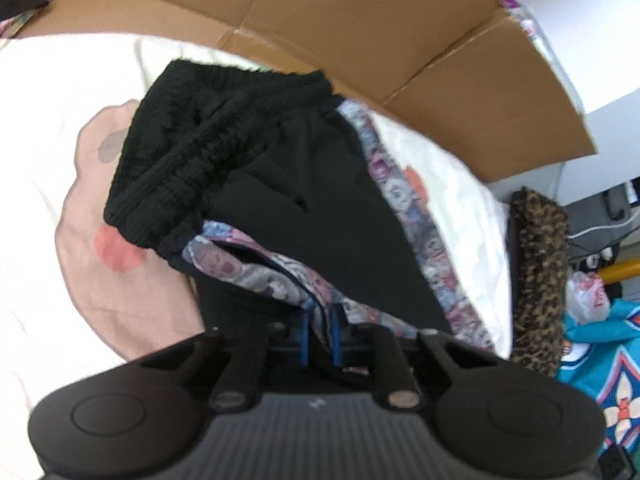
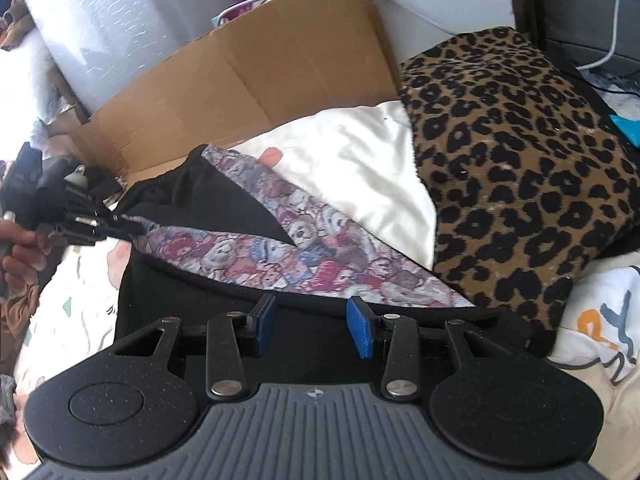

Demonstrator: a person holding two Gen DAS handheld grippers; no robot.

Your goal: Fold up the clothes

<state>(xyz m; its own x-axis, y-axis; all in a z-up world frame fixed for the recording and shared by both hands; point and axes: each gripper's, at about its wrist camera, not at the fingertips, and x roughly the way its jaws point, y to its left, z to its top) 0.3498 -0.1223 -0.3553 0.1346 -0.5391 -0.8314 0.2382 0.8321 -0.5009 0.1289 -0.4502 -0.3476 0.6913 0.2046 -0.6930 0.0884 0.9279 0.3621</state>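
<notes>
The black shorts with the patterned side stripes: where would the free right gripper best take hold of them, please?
Probably the hem of the black shorts lying just ahead of the open right gripper, approached from the near side. The left gripper is already pinching the patterned stripe.

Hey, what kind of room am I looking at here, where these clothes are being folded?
Most likely a bedroom at home, used partly for storage. The black shorts lie on a white printed bedsheet, a leopard-print blanket is heaped beside them, and flattened cardboard boxes lean behind the bed.
</notes>
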